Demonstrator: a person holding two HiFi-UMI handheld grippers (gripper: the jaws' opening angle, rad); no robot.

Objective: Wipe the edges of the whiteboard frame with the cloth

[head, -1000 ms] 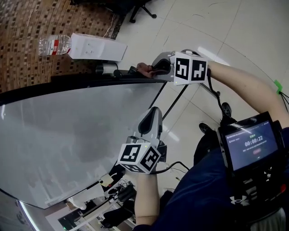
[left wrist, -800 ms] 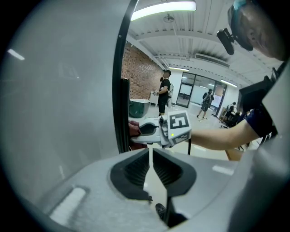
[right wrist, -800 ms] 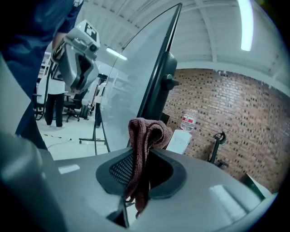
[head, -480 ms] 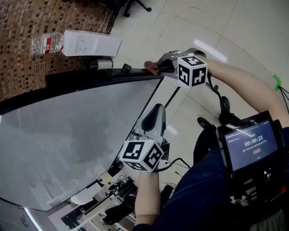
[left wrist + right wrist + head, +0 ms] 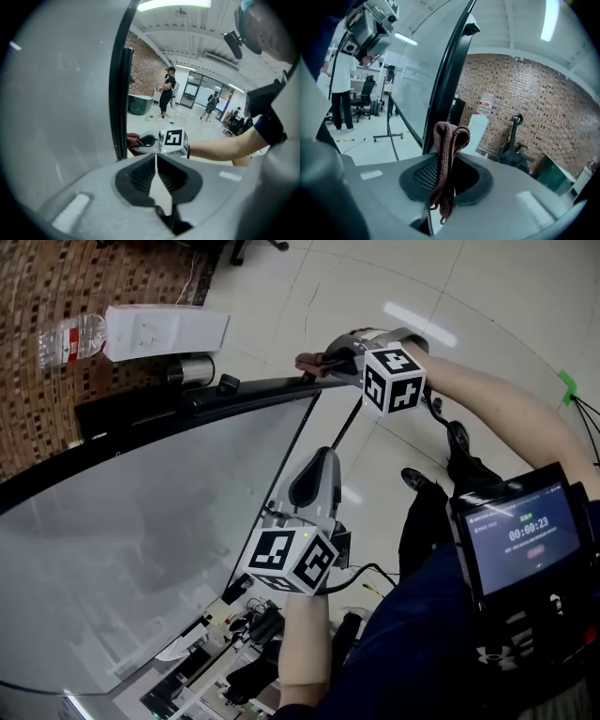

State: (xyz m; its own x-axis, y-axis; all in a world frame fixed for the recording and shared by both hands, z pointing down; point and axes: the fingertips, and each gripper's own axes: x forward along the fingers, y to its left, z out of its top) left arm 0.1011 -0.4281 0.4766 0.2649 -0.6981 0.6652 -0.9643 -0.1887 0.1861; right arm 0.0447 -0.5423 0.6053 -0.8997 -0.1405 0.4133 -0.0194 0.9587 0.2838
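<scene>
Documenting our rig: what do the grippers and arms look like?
Left gripper and right gripper: light grey shells, dark ribbed pads, white cubes with black square markers. Black cable on the left, whose empty jaws have just been closing. Short dark blue sleeve.

We see a reddish-brown ribbed cloth (image 5: 449,140), a black whiteboard frame (image 5: 246,392), and brown speckled brick wall (image 5: 37,277) at eleven o'clock.
</scene>
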